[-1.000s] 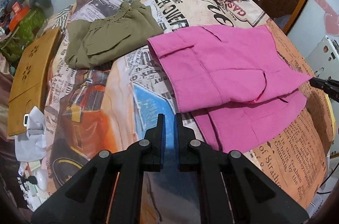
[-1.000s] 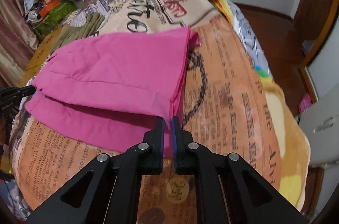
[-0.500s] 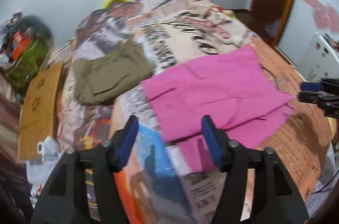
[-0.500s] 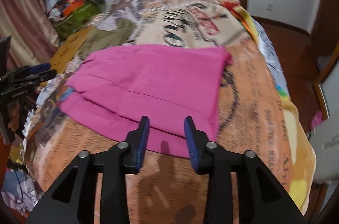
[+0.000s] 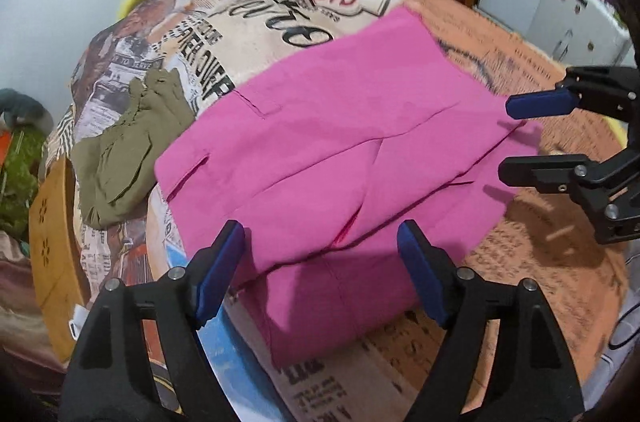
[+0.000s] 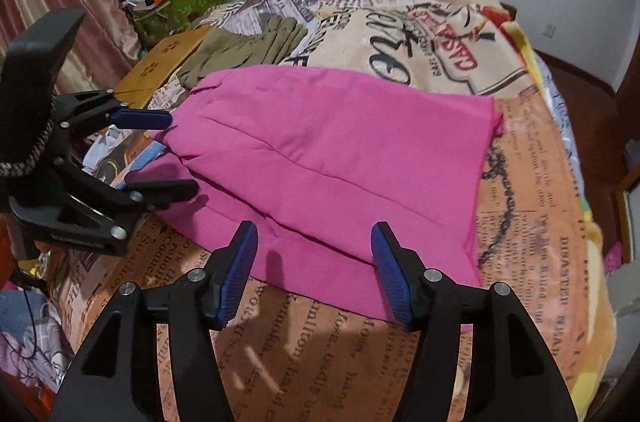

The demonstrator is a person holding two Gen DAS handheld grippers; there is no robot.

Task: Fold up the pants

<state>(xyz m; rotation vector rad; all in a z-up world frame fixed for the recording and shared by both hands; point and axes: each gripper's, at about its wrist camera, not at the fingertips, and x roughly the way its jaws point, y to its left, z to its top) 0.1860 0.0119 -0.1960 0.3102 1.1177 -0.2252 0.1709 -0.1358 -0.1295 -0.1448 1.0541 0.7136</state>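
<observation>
The left gripper has its jaws spread wide and holds nothing; between and just beyond its blue pads lies the near edge of the pink pants. The right gripper likewise stands wide and empty, its jaws framing the pants' lower edge without touching the cloth as far as can be told. The pants lie folded on the bed, one layer lapped over another, spread flat across a blanket printed like newspaper. In the left view the right gripper shows at the far right of the jaws, hovering at the pants' side edge; in the right view the left gripper sits to the left, near the opposite end. Beyond the pants, farther from the jaws, an olive garment lies crumpled, and past it a wooden board with flower cutouts.
</observation>
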